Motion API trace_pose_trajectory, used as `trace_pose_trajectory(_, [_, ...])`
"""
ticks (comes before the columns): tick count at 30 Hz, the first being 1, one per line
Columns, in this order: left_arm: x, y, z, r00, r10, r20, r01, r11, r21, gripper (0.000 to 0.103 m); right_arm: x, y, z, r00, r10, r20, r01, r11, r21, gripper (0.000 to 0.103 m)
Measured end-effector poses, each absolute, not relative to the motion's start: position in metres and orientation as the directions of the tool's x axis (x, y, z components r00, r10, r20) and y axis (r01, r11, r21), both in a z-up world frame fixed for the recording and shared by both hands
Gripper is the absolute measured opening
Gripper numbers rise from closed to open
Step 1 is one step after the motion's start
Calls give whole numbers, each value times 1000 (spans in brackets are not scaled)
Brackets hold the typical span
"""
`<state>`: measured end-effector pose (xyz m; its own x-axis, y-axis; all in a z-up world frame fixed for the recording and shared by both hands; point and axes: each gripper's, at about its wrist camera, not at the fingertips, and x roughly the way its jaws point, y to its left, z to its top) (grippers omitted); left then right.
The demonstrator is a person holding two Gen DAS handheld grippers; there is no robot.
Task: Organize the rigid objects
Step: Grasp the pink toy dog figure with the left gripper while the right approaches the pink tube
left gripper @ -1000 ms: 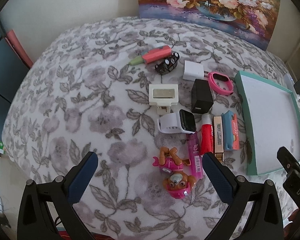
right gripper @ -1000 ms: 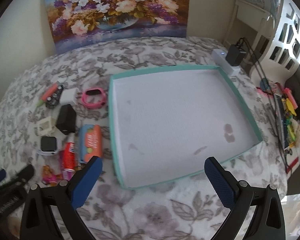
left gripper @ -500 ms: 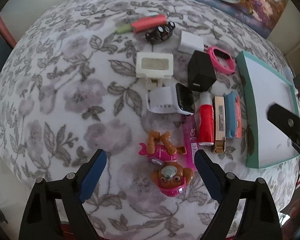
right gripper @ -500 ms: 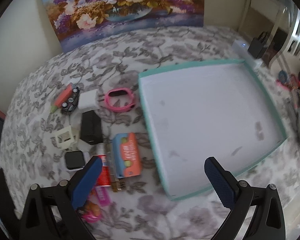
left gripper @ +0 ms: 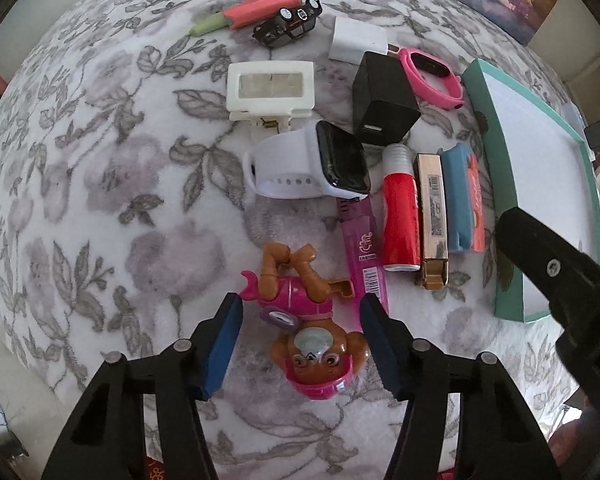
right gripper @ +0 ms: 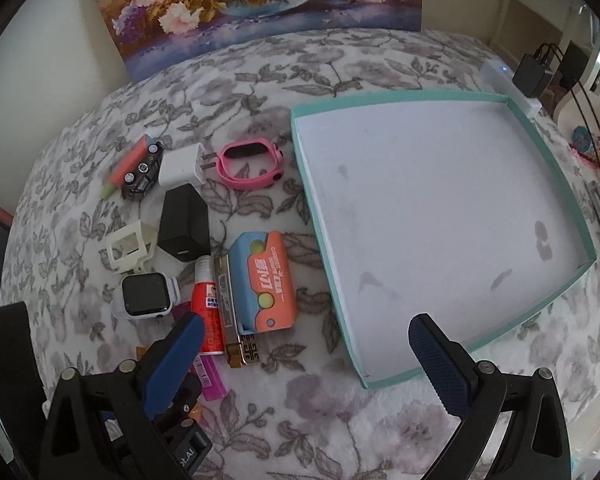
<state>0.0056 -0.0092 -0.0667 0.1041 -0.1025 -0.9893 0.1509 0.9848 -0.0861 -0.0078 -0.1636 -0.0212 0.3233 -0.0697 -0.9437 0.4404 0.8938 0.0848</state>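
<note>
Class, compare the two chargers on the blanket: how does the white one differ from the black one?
The white charger is smaller than the black charger. The white charger's metal prongs show, pointing at the pink band; the black charger shows none, only a port. The white one lies farther back. Both are blocky cubes.

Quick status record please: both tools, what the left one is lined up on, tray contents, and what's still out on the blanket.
left tool: open, fingers either side of the pup toy, not closed on it
right tool: open, holding nothing, near the tray's front corner
tray: teal rim, no objects inside, a few dark marks
still on blanket: white smartwatch, black charger, pink band, red tube, pink lighter
</note>
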Motion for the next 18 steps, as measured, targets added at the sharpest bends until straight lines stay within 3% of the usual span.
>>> trace_pose_trajectory(12, [17, -32, -72, 111, -98, -989, 164, 983, -79, 59, -7, -171, -28, 291, -89, -953, 473, 879, 62, 103])
trace_pose_trajectory(15, [16, -25, -67, 125, -118, -985, 149, 984, -99, 40, -7, -170, -28, 290, -89, -953, 466, 883, 60, 103])
trace_pose_trajectory(18, [18, -19, -67, 123, -138, -983, 134, 984, -121, 37, -6, -169, -28, 290, -91, -953, 464, 884, 57, 103])
